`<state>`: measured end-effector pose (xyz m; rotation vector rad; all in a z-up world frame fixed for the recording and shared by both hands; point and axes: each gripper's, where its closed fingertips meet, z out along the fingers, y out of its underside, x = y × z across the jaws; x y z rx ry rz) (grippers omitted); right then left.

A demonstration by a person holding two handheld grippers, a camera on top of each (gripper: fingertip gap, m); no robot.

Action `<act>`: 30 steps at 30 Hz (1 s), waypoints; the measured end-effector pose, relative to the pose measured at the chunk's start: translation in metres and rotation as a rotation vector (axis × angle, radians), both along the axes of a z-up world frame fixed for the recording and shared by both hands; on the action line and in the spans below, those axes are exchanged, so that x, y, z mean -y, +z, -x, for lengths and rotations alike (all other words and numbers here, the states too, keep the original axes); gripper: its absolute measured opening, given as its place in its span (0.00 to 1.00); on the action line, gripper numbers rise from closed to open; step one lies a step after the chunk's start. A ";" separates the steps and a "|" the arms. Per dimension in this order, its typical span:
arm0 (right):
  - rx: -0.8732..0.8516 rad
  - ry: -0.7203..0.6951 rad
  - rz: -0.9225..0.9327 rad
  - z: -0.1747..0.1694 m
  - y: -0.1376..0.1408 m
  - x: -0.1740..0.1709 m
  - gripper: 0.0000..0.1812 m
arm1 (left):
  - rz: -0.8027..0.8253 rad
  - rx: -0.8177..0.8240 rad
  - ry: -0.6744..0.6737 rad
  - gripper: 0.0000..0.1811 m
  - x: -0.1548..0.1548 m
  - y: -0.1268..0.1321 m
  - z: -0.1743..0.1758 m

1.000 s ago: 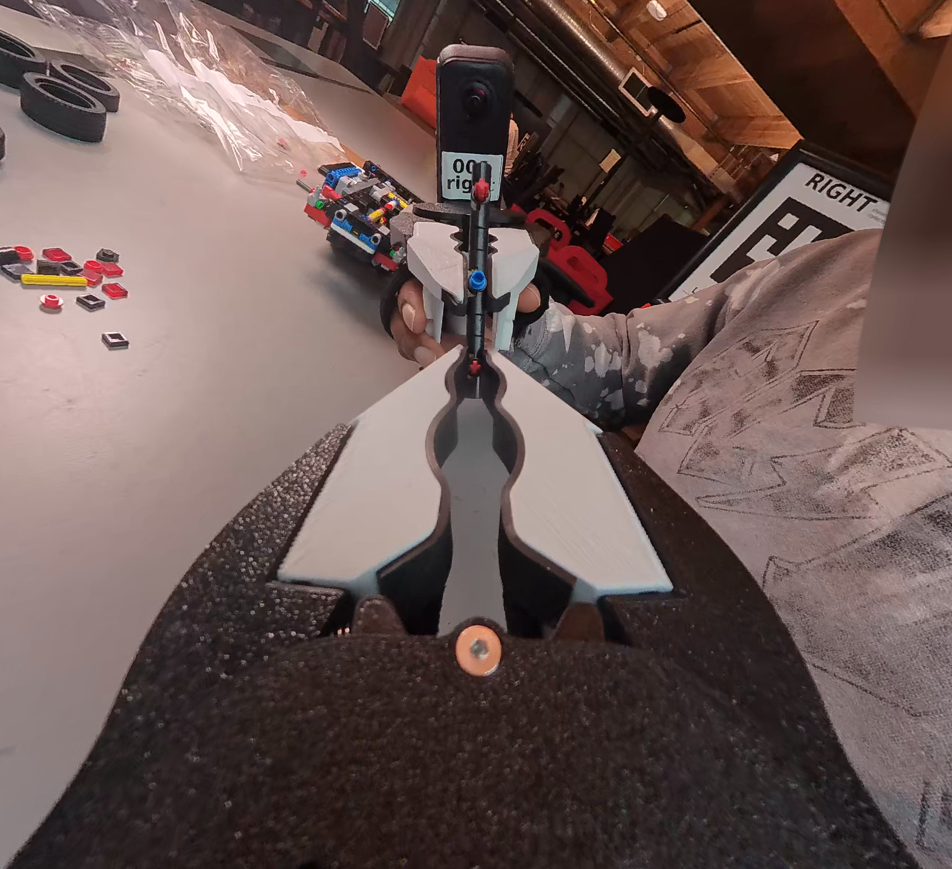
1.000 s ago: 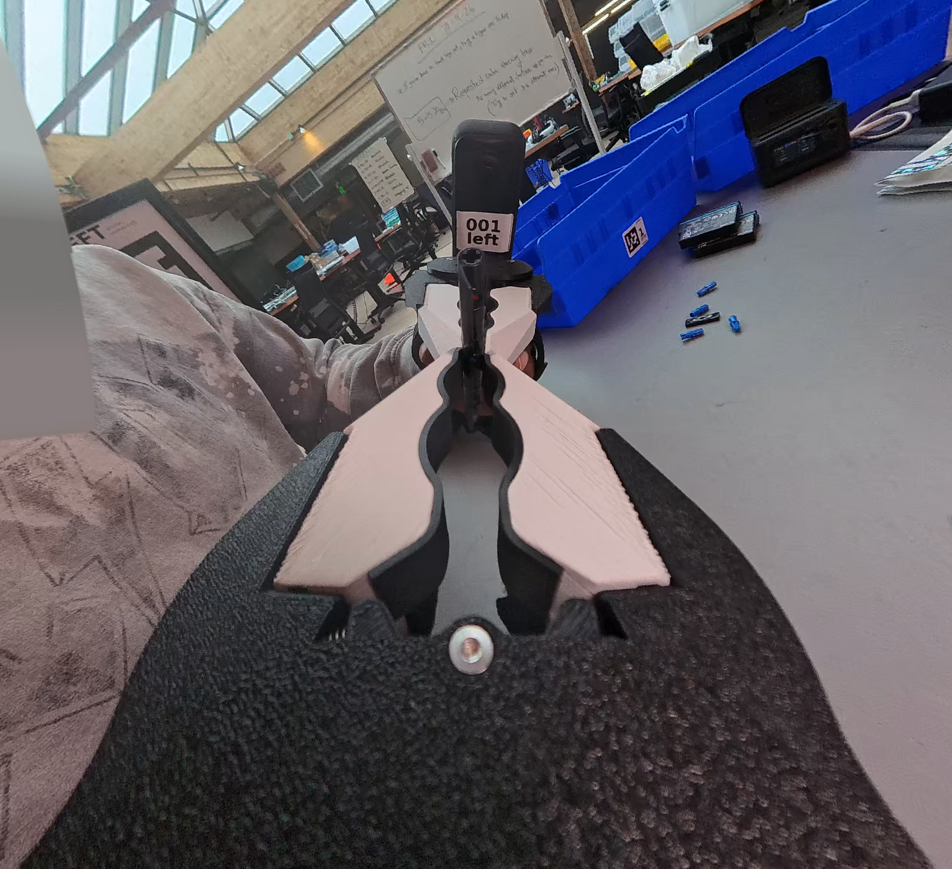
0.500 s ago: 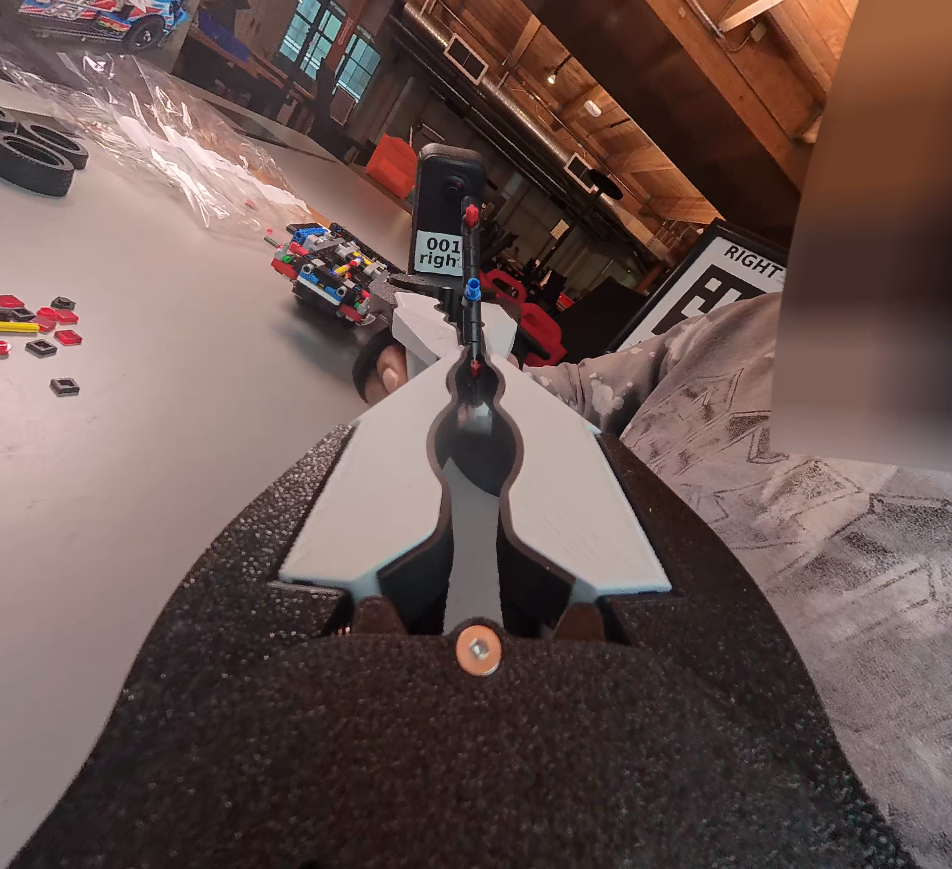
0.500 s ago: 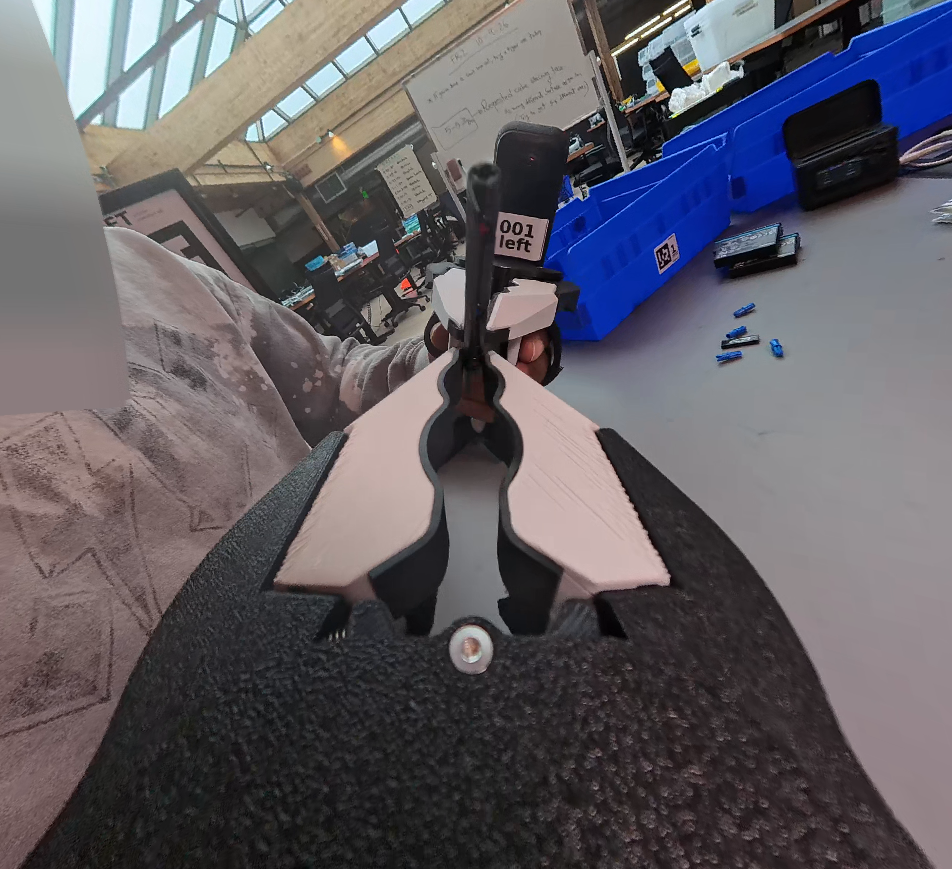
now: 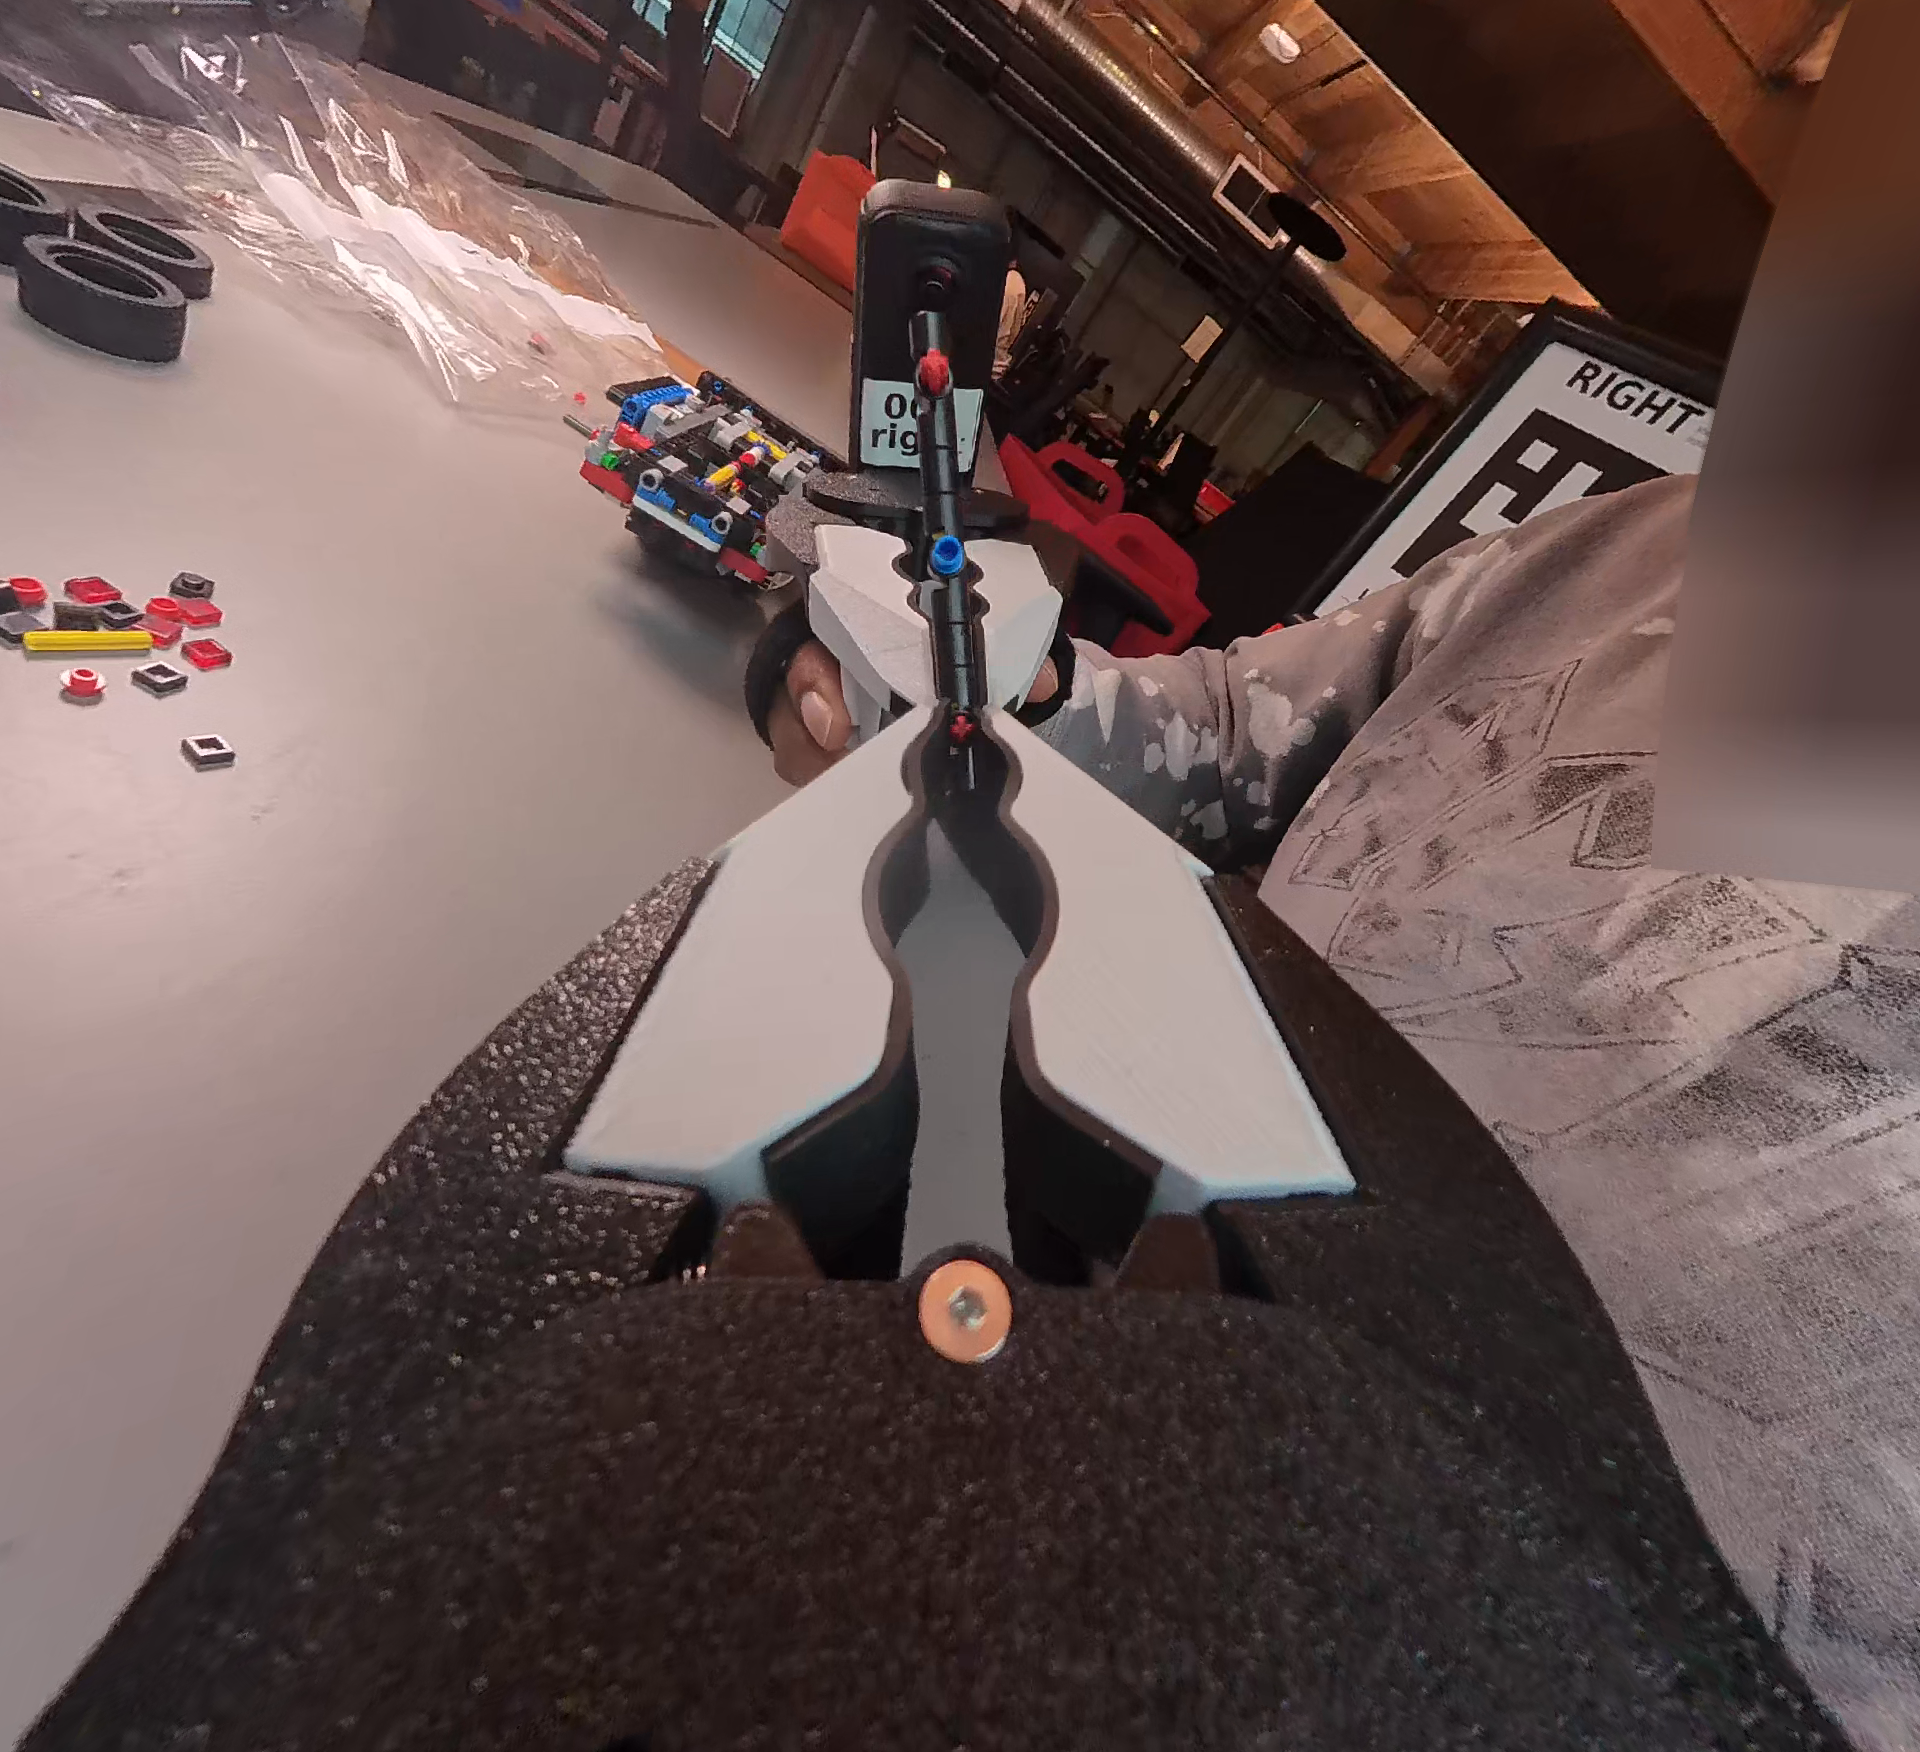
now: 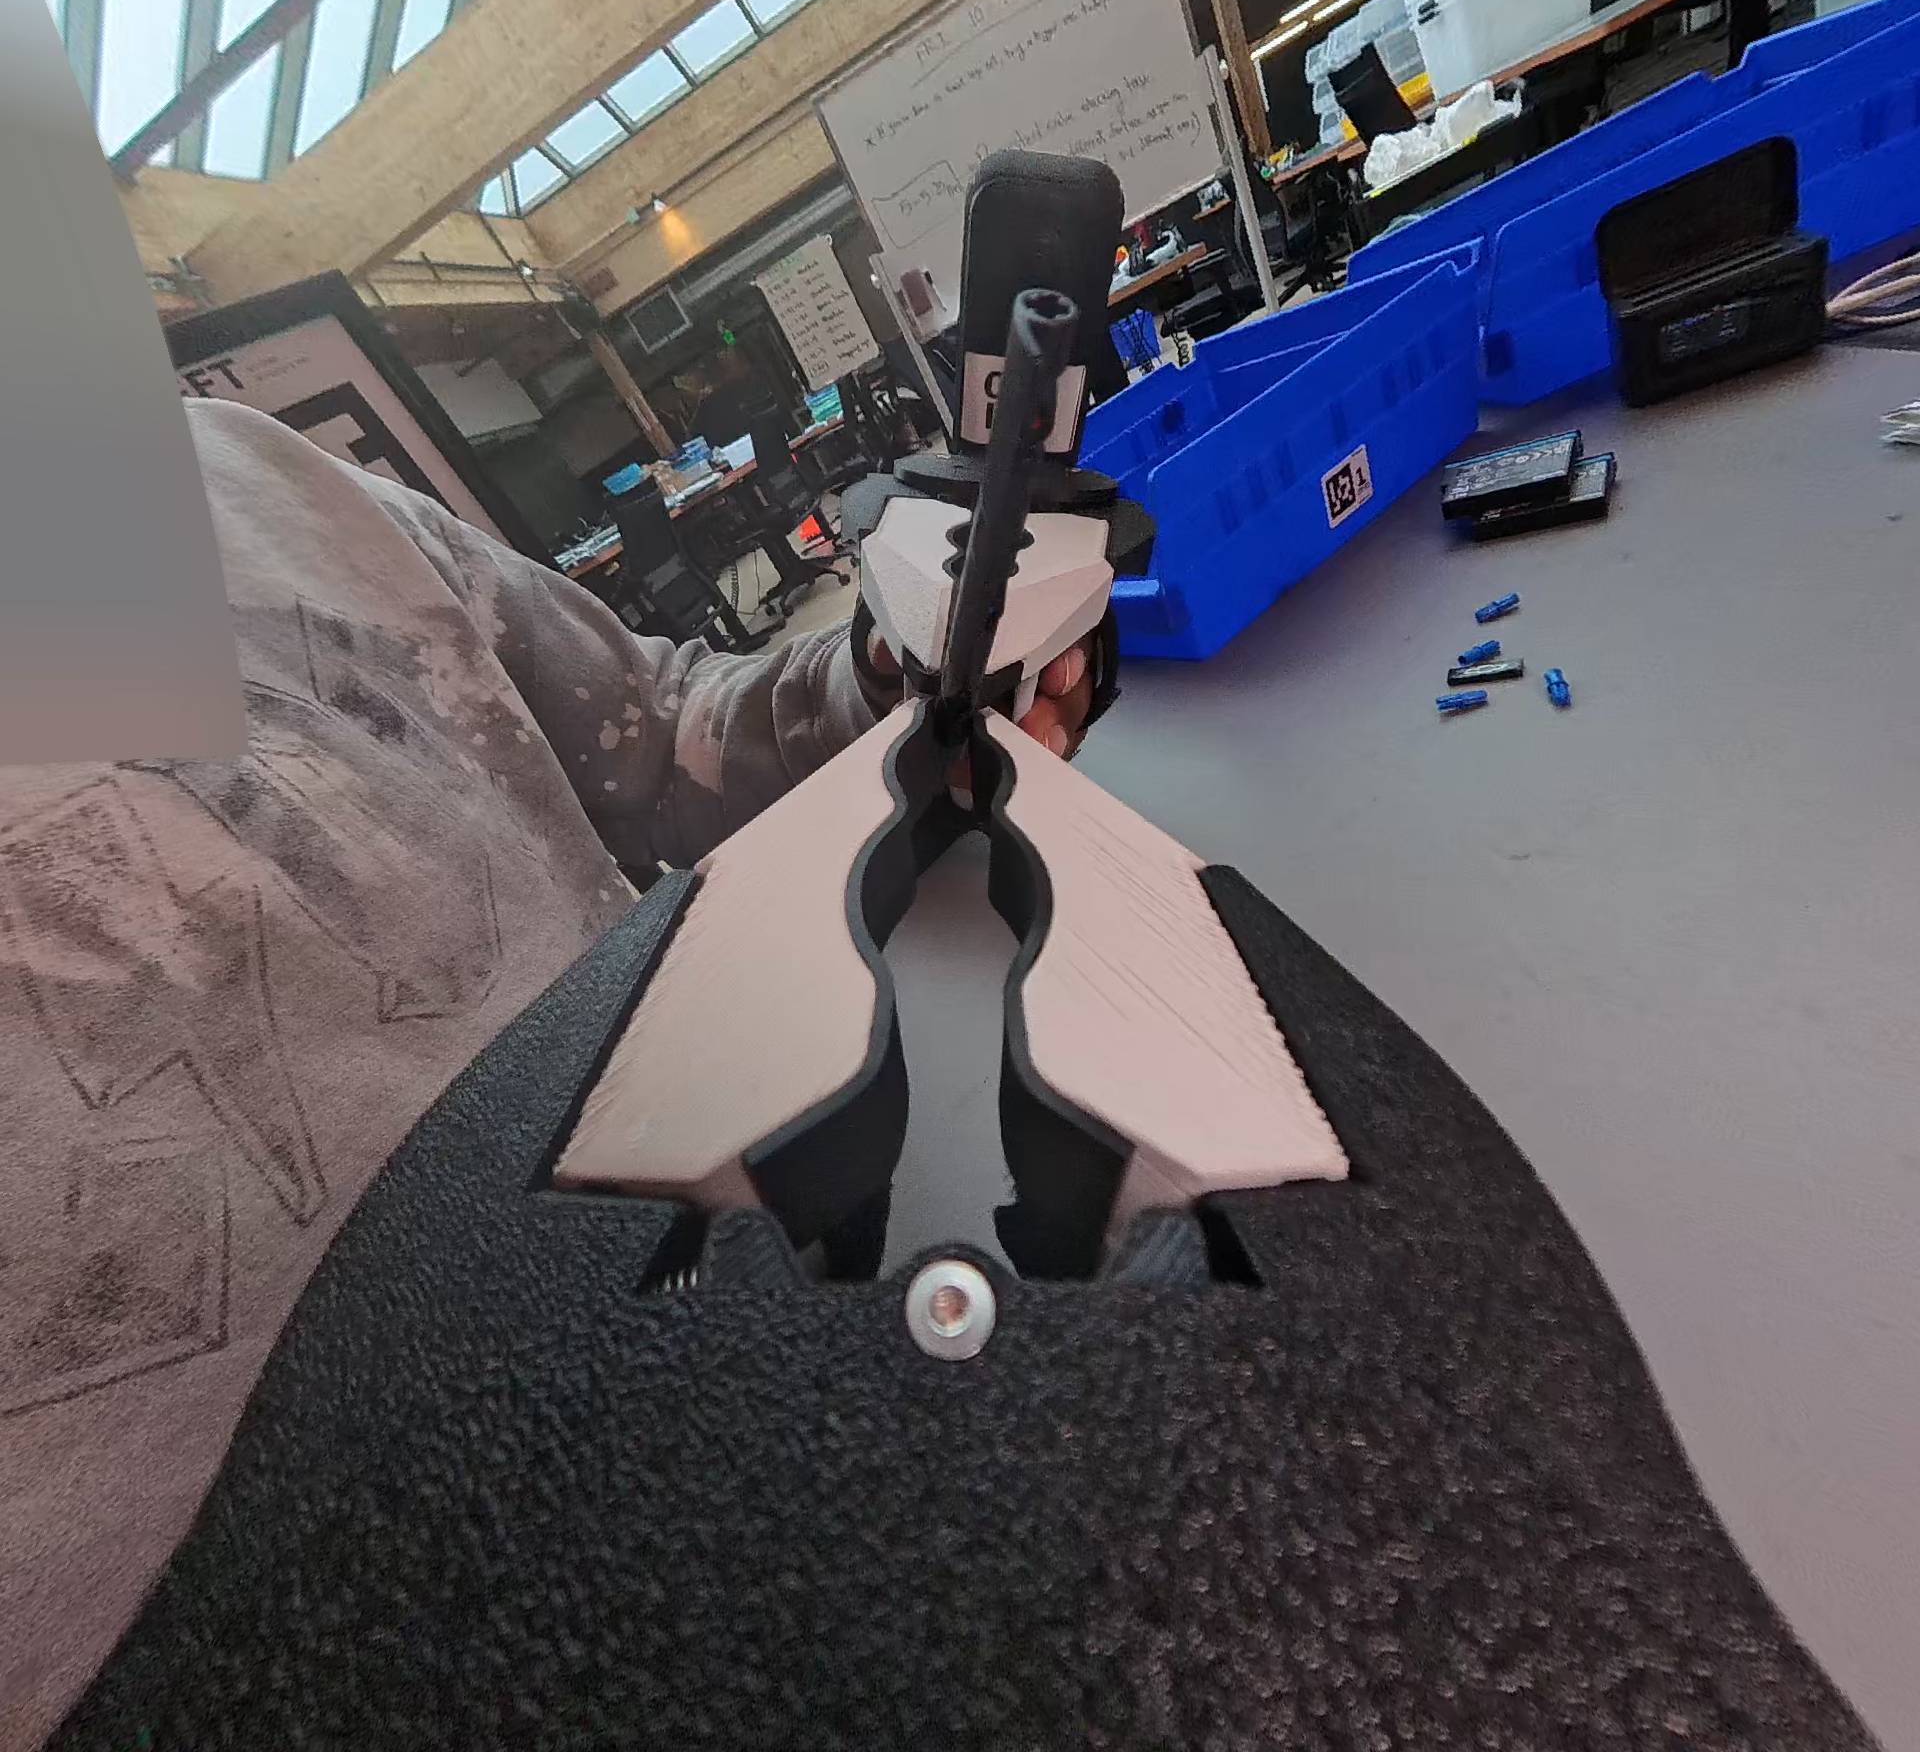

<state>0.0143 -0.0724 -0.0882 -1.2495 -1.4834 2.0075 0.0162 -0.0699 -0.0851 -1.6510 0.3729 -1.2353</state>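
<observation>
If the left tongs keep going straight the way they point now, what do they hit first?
Most likely the right tongs, facing them head-on just past the left tongs. A black beam with red and blue pins sits between both tips. Depth is unclear.

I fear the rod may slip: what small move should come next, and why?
Probably open the right tongs and regrip higher, near the blue pin. The left tongs seem shut on the same lower end of the rod, whose long upper part stands free and leans in the right wrist view.
</observation>
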 end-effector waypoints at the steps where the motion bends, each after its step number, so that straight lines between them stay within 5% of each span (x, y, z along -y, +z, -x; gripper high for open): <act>1: -0.004 -0.002 -0.005 0.000 0.000 0.000 0.03 | -0.004 -0.019 -0.002 0.00 0.001 0.000 0.001; 30: -0.152 -0.003 -0.138 -0.017 0.016 0.010 0.00 | -0.063 -0.065 -0.032 0.00 0.010 0.017 -0.009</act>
